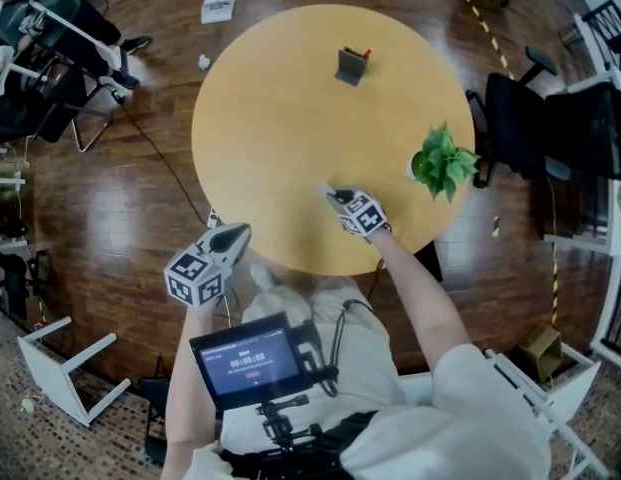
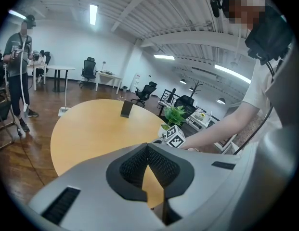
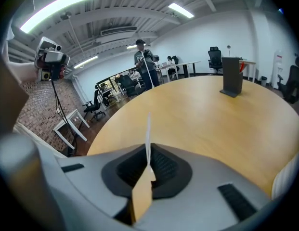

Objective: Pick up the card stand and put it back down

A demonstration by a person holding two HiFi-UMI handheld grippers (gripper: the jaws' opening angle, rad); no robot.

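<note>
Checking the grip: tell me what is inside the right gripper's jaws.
A thin white card, seen edge-on, is pinched in the right gripper. Its faces cannot be seen, and the pads cover its lower part.

Wide bare tabletop (image 1: pixel 280 138) across the middle and left, open for a pass from the near edge to the far side. On the far side only the card stand (image 1: pixel 351 66), upright, with clear room all round. At the right rim a potted plant (image 1: pixel 443 161), leaves crowding that edge. Low over the near part, the right claw (image 1: pixel 335 196), pinching a thin white card (image 3: pixel 148 129). Off the near-left rim, above the floor, the left claw (image 1: pixel 240 233). Close beside the right rim, black office chairs (image 1: pixel 520 118).
</note>
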